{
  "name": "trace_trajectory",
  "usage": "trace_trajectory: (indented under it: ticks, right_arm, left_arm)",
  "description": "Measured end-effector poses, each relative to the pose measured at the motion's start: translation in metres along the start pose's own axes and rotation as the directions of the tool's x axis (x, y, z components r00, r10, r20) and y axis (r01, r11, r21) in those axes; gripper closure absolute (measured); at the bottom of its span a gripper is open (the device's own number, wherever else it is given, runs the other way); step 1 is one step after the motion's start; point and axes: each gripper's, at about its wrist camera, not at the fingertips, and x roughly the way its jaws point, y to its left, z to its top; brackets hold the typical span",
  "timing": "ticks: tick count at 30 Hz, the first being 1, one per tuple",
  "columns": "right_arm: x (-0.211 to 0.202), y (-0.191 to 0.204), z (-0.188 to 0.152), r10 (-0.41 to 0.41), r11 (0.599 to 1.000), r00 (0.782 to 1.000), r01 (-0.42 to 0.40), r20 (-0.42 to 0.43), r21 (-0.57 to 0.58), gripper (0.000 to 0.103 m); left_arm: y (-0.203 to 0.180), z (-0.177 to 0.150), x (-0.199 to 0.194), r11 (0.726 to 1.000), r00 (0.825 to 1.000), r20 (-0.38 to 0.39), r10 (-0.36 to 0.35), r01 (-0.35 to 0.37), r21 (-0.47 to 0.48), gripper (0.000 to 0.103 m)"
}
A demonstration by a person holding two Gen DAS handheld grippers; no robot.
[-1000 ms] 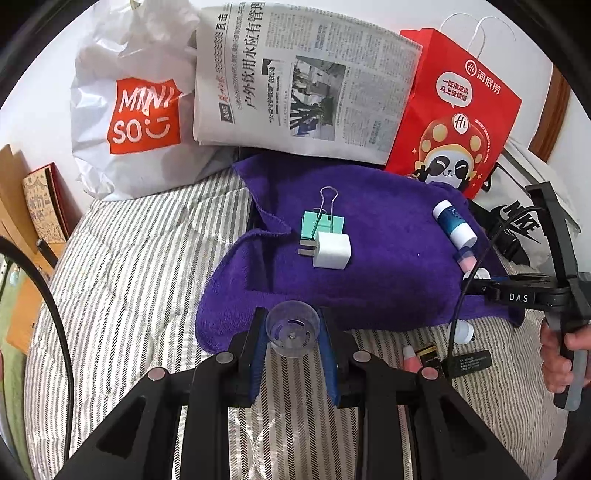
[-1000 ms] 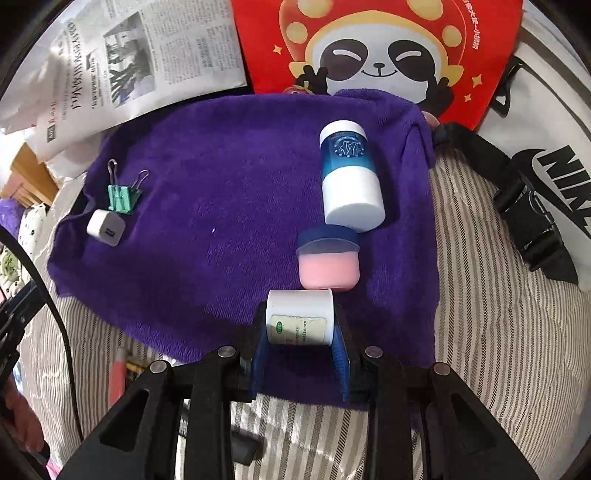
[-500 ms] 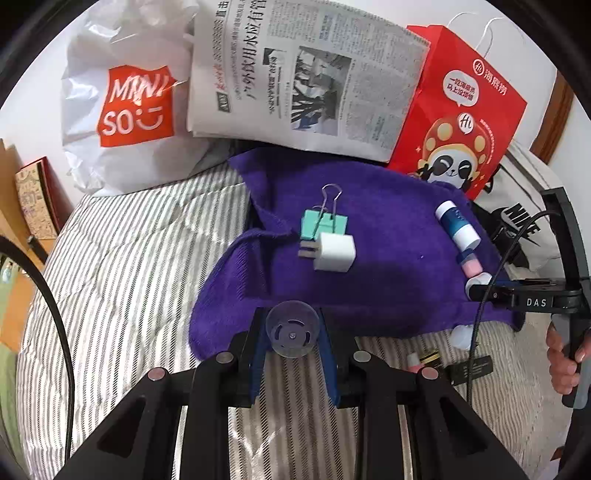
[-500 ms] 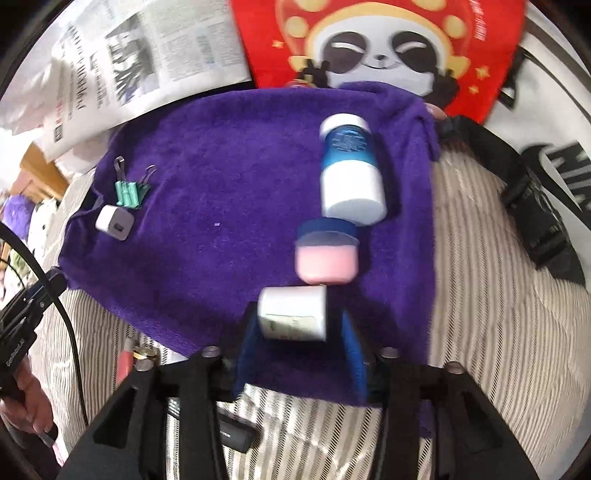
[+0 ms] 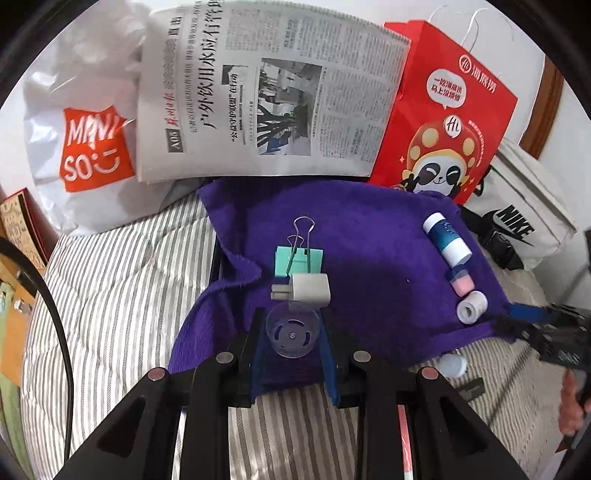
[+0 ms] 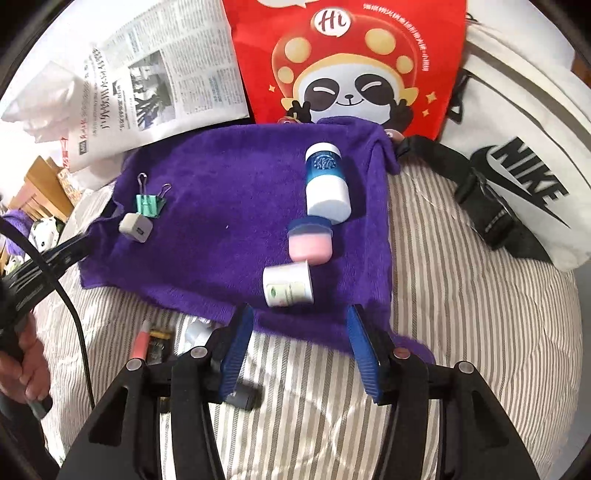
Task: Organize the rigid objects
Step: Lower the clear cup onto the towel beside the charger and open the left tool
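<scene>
White jar [image 6: 289, 283] released, right gripper [image 6: 299, 350] jaws opening, left gripper [image 5: 291, 354] clamping clear cup [image 5: 292, 334], MINISO bag [image 5: 94, 147], NIKE bag [image 6: 524, 177]

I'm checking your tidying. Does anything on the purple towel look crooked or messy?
A little. The white label jar lies on its side, skewed from the pink jar and blue bottle lined up behind it. The purple towel is rumpled at its left edge.

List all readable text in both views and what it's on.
"MINI SO": white plastic bag.
"NIKE": white tote.
"Hi": red panda bag.
"A08": newspaper; its headline and columns are too small to read.
Red bag's other characters, small jar label: too blurred.
</scene>
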Motion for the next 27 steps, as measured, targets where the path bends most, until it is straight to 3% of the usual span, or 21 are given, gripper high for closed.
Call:
trace_trajectory:
  ticks: [7,18,27]
  right_arm:
    - [-0.013,0.007,-0.023,0.013,1.0,1.0,-0.014,0.025,0.015,0.05]
    - [-0.019,0.002,-0.036,0.038,0.998,0.999,-0.039,0.027,0.047,0.05]
    - [-0.013,-0.001,-0.051,0.062,0.995,0.998,-0.063,0.008,0.082,0.05]
  left_arm:
    - [0.007,0.0,0.03,1.0,0.997,-0.083,-0.006,0.004,-0.024,0.078]
    - [-0.009,0.002,0.055,0.993,0.982,-0.161,0.1,-0.089,0.075,0.077]
    - [-0.009,0.003,0.055,0.995,0.979,-0.194,0.068,-0.054,0.08,0.073]
